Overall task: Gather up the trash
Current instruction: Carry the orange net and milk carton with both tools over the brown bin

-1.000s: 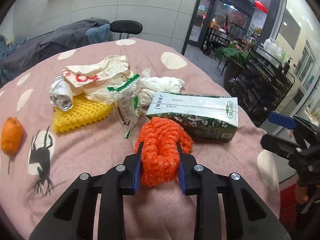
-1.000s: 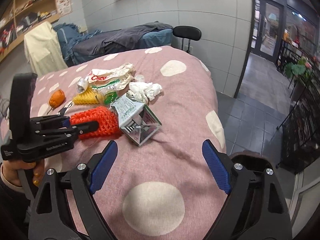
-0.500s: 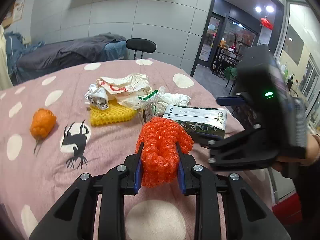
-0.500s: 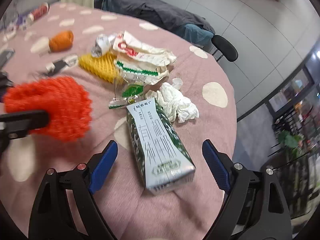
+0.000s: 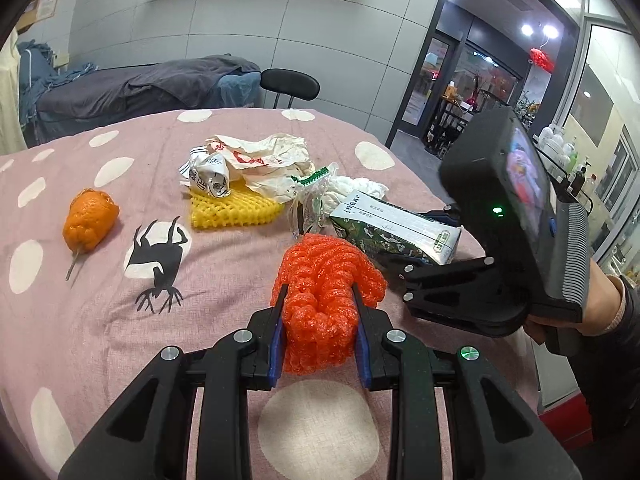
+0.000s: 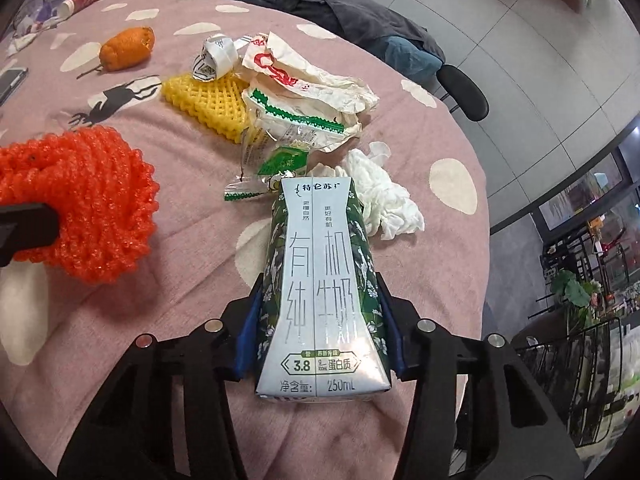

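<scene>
Milk carton [image 6: 320, 284]: lying flat on the pink spotted worktop [image 6: 400, 152], near its right-hand edge, its long axis running straight away from the right gripper [image 6: 320, 344], printed base end nearest the camera.
Right gripper: jaws are closing on the carton's 2 long side walls at the base end; the blue pads are sitting against the walls, which are bowing inward there.
Key relation: the carton's length is lining up with the gripper's pointing line, so the squeeze is going across its narrow width.
Left gripper [image 5: 320, 334]: partly closed, pinching the orange foam net [image 5: 324, 292], which is hanging just left of the carton.
Nearer hand: the right one is on the carton; the left is busy.
Remaining trash: yellow foam net [image 6: 208, 100], crumpled wrappers [image 6: 312, 80] and white tissue [image 6: 384, 196] are waiting beyond the carton's far end.
</scene>
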The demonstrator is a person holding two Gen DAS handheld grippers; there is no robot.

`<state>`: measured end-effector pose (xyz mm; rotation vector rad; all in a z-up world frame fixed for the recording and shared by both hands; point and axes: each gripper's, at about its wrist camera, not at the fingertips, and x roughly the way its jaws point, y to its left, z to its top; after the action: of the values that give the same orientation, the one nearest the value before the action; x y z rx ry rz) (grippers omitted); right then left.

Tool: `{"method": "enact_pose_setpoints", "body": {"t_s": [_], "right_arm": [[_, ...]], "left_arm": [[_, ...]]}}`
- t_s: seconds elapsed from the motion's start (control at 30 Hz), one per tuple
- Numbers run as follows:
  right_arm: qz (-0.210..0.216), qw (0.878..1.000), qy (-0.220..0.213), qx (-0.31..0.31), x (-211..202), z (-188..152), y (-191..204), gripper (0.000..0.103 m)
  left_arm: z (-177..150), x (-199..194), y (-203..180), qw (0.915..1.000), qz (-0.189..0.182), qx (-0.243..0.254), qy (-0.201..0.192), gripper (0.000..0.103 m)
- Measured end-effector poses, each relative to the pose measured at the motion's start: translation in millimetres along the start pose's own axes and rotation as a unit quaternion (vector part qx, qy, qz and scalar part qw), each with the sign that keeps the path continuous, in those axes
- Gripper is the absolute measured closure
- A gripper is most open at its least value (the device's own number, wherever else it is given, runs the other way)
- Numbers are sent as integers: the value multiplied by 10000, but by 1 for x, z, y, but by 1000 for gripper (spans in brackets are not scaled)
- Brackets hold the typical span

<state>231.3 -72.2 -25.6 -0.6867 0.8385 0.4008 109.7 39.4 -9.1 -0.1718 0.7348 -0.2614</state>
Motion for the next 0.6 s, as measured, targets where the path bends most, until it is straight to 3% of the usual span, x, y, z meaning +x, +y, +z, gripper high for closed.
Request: {"method": "enact_pose_setpoints", "body": {"t_s": [0.37,0.6], "right_arm": [[408,9939,-508,887,-46,-40,-13,53],[480,9816,-820,1656,-68,-76,-35,53]], "left_arm": [[-1,0,-18,9998,-130,140,-51,76],[-4,0,-46,9985,-410,341,-102,76]]}}
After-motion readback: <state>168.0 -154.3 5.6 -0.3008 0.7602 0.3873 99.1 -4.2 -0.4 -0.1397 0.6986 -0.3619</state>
